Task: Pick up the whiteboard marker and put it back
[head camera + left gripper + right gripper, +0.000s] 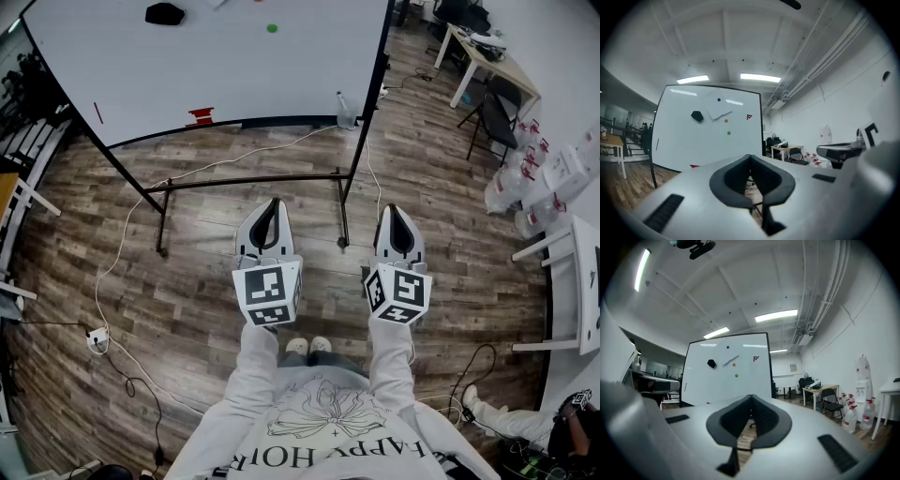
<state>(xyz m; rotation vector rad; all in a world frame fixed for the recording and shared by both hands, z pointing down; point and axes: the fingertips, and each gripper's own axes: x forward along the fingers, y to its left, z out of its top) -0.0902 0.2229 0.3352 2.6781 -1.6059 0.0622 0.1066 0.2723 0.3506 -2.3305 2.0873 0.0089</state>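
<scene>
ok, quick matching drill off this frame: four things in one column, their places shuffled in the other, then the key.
Things:
1. eraser
2. green magnet
3. white cable
4. folding chair

Places:
a. beside the table at the right
b. lying on the wood floor
c. on the whiteboard, the black piece
d. on the whiteboard, the small round dot

Pairs: 1-c, 2-d, 3-b, 4-a.
</scene>
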